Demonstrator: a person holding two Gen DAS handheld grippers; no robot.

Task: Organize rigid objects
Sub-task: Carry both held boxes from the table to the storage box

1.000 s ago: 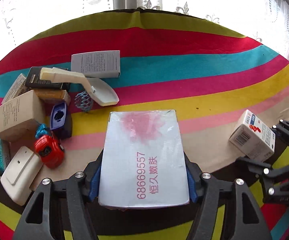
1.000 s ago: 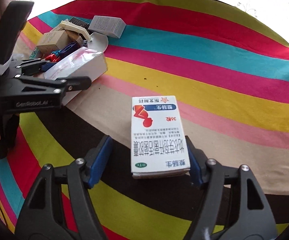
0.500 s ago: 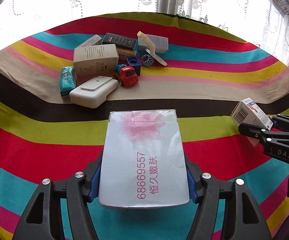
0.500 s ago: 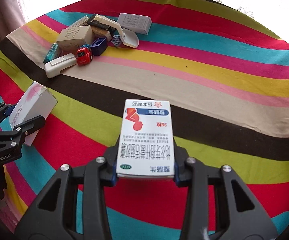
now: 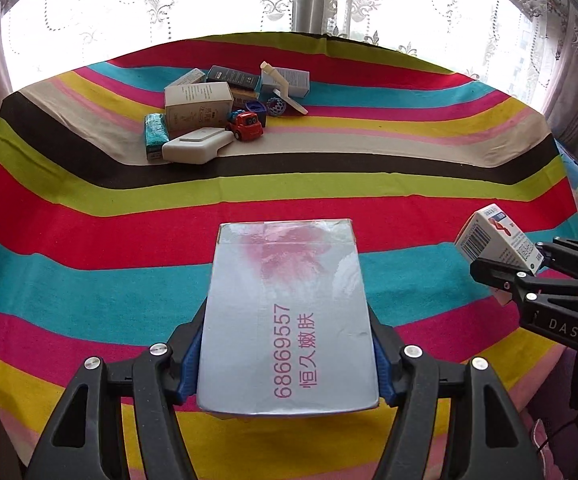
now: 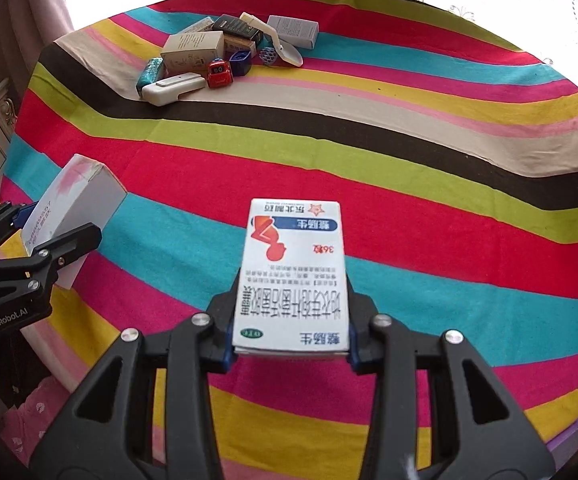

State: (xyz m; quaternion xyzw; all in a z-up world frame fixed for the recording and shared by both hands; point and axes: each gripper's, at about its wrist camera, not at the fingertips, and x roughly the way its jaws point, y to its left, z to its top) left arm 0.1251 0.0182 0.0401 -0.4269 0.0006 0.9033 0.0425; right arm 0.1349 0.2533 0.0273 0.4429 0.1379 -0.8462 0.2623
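Striped tablecloth (image 5: 409,200) is lying under both grippers: left gripper (image 5: 287,354) is clamping the silver box (image 5: 287,316) aloft, right gripper (image 6: 291,338) is pinching the medicine carton (image 6: 293,276), which looks liable to slip from that shallow rear-end grip

I read "68669557" in pink on the silvery-white cardboard box (image 5: 287,320), "DAS" on the right hand-held gripper (image 5: 529,276), "GenRobot.AI" on the left hand-held gripper (image 6: 37,248).
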